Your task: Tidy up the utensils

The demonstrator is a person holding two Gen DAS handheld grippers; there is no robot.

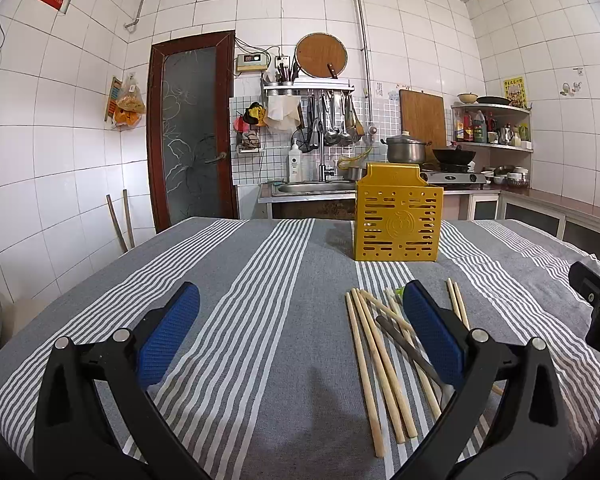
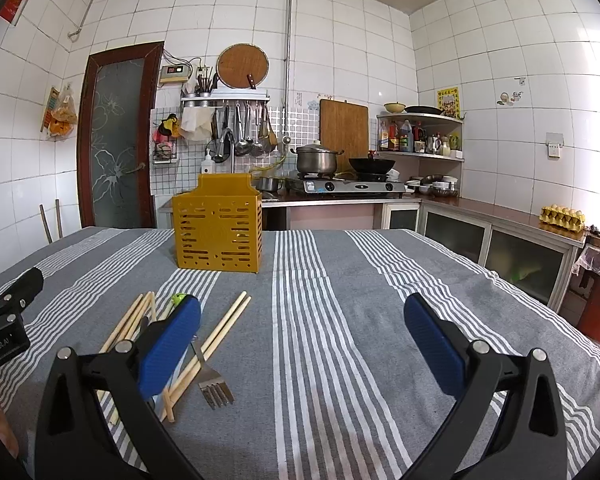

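Several chopsticks (image 1: 374,364) are seen lying lengthwise ahead, nearest the left hand-held gripper (image 1: 302,332), both hand-held grippers being spread apart and empty.

the left gripper (image 1: 300,320) and the right gripper (image 2: 302,328) both hover side by side, jaws spread wide, blue pads facing inward, holding nothing.

Utensils loose on the table, holder standing behind them.

The utensil holder (image 1: 398,214) stands upright toward the far side of the table (image 1: 260,280), with the kitchen counter (image 2: 480,210) behind it. Nearer the cameras, the chopsticks (image 1: 374,364) lie scattered on the cloth before the holder. A fork (image 2: 214,386) lies among them, tines toward the near edge, just beside one pair of chopsticks.
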